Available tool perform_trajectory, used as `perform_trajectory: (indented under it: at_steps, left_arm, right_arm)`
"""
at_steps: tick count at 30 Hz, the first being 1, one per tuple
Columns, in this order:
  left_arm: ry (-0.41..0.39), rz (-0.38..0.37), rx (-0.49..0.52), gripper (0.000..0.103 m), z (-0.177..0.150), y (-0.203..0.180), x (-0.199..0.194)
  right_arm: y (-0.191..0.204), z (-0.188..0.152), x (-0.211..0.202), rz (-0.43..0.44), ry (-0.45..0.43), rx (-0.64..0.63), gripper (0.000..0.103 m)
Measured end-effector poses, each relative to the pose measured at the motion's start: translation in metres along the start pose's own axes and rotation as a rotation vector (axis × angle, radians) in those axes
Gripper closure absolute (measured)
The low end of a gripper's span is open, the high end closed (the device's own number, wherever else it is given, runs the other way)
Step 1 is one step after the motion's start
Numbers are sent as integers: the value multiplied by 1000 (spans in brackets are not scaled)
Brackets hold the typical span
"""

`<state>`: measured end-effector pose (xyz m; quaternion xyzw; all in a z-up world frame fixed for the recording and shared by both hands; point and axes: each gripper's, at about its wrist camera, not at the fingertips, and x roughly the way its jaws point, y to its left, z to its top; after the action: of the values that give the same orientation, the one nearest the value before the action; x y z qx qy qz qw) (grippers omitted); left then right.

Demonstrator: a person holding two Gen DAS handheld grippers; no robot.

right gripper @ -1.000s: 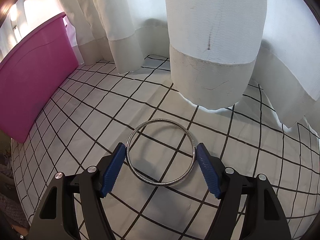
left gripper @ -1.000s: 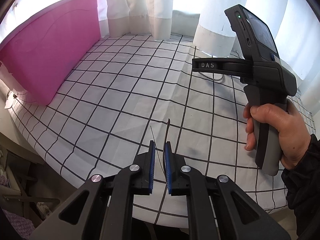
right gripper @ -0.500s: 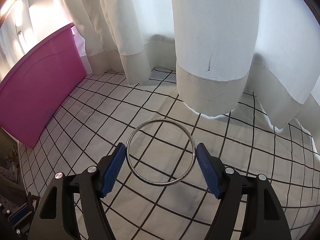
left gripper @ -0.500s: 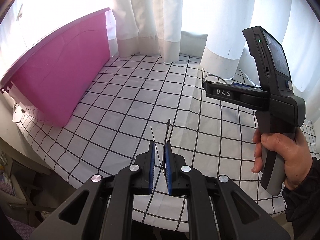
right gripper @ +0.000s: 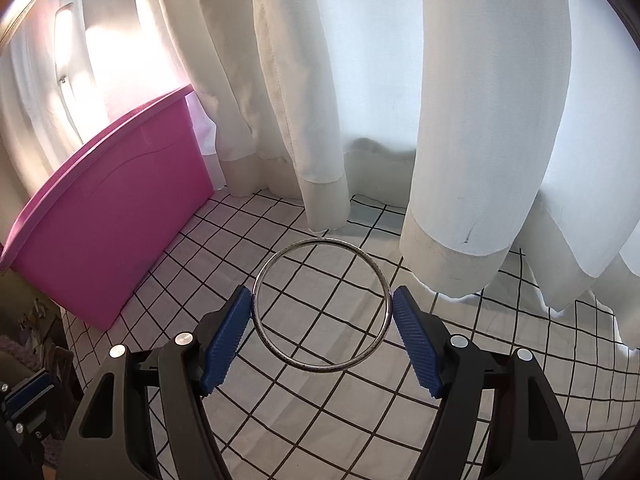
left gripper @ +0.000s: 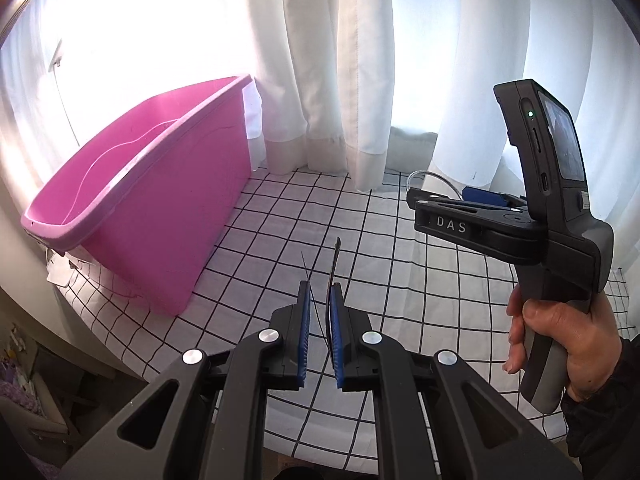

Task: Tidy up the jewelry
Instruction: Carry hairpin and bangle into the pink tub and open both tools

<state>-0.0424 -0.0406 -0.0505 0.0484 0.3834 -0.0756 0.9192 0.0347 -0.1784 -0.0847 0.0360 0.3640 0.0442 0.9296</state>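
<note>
My right gripper (right gripper: 322, 312) is shut on a thin silver bangle (right gripper: 379, 272), held flat between its blue pads, lifted above the checked tablecloth (right gripper: 320, 400). The right gripper also shows in the left wrist view (left gripper: 472, 200), with part of the bangle (left gripper: 436, 176) sticking out. My left gripper (left gripper: 319, 300) is nearly shut on thin dark pieces (left gripper: 335, 264) seen edge-on; I cannot tell what they are. A pink plastic bin (left gripper: 160, 208) stands to the left, open-topped; it also shows in the right wrist view (right gripper: 108, 216).
White curtains (right gripper: 360, 100) hang down to the back of the table. The table's front-left edge (left gripper: 132, 364) drops to a cluttered floor area. A hand (left gripper: 568, 336) holds the right gripper's handle.
Both grippers have risen and tilted up. The bin's open top has come into the left view. The bangle stays in the right gripper, higher above the cloth.
</note>
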Motion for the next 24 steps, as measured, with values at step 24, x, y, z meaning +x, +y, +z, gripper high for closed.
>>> perform_trajectory:
  at_steps: [24]
  left_arm:
    - [-266, 123, -81, 93, 117, 149, -53]
  right_arm:
    - [164, 143, -13, 152, -163, -173, 33]
